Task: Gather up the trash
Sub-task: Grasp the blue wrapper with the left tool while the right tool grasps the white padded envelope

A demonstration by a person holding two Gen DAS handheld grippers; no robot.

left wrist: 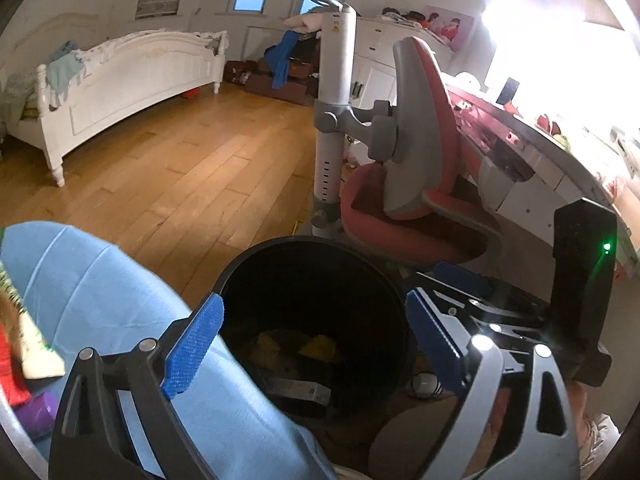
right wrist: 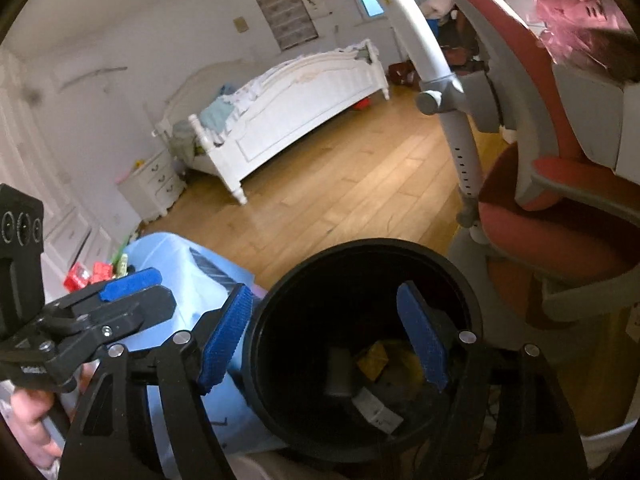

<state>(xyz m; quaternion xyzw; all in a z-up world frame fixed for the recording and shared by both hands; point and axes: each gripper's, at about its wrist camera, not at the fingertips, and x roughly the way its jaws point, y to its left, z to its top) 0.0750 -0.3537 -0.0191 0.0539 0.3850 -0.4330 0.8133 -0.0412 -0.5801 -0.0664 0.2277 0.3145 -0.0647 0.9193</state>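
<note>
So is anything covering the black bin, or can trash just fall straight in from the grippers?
Nothing visible covers it. The bin has no lid, its mouth is open, and trash already lies at the bottom. The right gripper hangs open right over the mouth and the left gripper is open above it too, both empty.

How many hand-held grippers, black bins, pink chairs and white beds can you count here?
Hand-held grippers: 2 (left hand-held gripper, right hand-held gripper)
Black bin: 1
Pink chair: 1
White bed: 1
Total: 5
</note>
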